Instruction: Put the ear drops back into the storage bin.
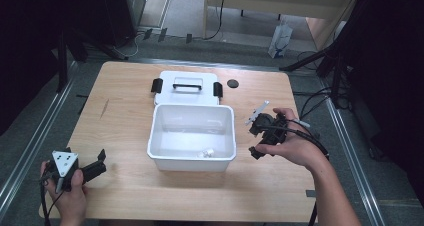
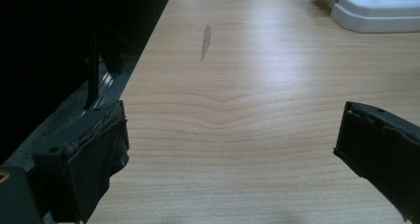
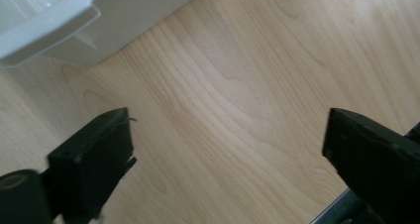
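Box (image 1: 192, 136): white, open, mid-table — a small clear item (image 1: 206, 153) lies inside near its front wall.
Lid (image 1: 187, 87): flat behind the box, touching it.
Right gripper (image 1: 263, 133): jaws wide, empty, just right of the box — nearer.
Left gripper (image 1: 92, 167): jaws wide, empty, well apart at the front-left corner.

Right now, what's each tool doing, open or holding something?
Left tool: open, nothing between its jaws.
Right tool: open, holding nothing, beside the white bin.
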The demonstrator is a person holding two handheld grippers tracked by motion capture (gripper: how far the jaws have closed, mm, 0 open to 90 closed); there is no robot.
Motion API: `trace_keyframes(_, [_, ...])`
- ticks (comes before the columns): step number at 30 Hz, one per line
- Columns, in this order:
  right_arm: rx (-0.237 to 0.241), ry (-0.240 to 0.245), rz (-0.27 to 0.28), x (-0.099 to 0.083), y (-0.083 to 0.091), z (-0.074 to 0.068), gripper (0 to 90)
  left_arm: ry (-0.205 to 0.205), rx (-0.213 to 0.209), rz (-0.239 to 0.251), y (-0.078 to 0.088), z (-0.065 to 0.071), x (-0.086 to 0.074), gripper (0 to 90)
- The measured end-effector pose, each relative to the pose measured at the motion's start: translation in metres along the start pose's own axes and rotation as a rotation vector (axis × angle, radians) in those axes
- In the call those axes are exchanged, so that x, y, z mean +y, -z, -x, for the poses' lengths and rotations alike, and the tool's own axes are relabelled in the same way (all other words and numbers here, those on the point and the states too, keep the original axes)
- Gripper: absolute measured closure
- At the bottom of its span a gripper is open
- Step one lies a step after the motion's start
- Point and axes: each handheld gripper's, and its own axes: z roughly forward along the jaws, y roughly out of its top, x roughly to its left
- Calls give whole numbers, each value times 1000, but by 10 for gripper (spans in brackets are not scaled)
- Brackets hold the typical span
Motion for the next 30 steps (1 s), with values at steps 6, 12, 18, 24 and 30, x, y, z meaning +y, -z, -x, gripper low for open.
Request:
trace_keyframes(6, [12, -30, -8, -14, -6, 1, 0, -1, 0, -2, 0, 0, 0, 6])
trace_keyframes(12, [11, -43, -16, -23, -10, 1, 0, -1, 0, 5, 0, 0, 0, 6])
trace_keyframes(18, [6, -70, -13, -41, -12, 3, 0, 0, -3, -3, 0, 0, 0, 6])
trace_keyframes(24, [-15, -106, -1, -59, -16, 6, 0, -2, -1, 1, 0, 0, 0, 6])
trace_keyframes(30, [-13, -140, 2, -78, -25, 7, 0, -5, 1, 1, 0, 0, 0, 6])
